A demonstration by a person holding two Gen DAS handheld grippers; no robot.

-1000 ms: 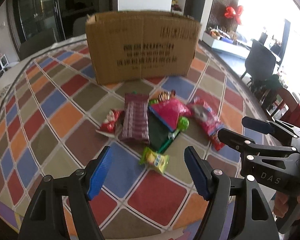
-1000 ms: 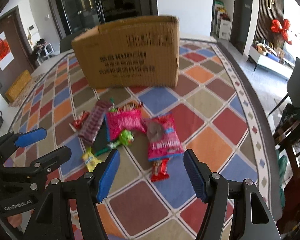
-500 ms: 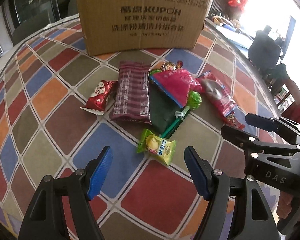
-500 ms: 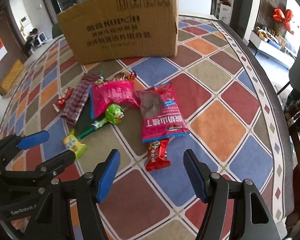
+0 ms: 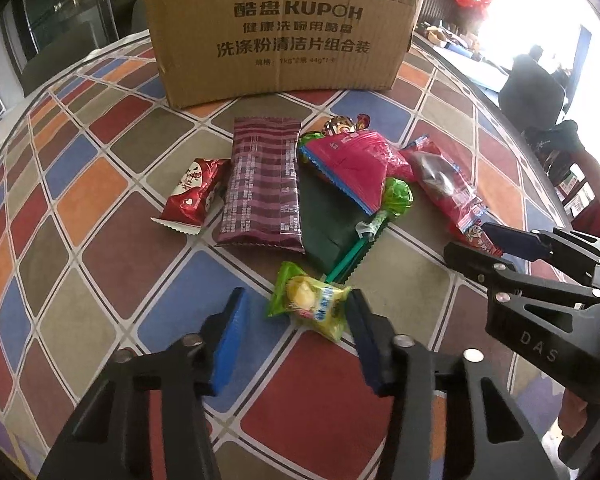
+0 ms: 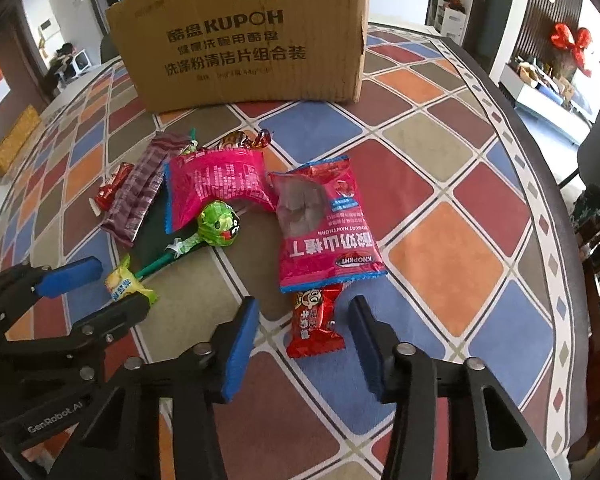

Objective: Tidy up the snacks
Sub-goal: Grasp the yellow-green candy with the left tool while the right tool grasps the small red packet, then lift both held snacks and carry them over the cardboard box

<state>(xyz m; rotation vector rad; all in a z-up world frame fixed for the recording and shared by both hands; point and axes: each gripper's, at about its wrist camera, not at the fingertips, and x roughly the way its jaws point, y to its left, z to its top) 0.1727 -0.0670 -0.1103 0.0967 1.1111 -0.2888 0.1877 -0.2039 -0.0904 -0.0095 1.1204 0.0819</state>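
Observation:
A pile of snacks lies on the checkered tablecloth in front of a cardboard box [image 5: 278,28]. My left gripper [image 5: 296,320] is open, its pads on either side of a small yellow-green candy packet [image 5: 310,300], not closed on it. My right gripper [image 6: 304,328] is open around a small red snack packet [image 6: 315,326]. Behind lie a red yogurt hawthorn bag [image 6: 324,224], a pink bag [image 6: 216,184], a green lollipop [image 6: 218,226], a maroon striped wafer pack [image 5: 264,184] and a small red candy pack [image 5: 194,196].
The box [image 6: 244,36] stands at the back of the round table, its top out of view. The table edge [image 6: 540,208] curves along the right, with dark chairs [image 6: 596,200] beyond it. A dark green wrapper [image 5: 328,224] lies under the pile.
Both grippers have moved forward and down toward the snacks. The left now brackets the yellow-green packet and the right brackets the small red packet. Both jaw gaps look narrower.

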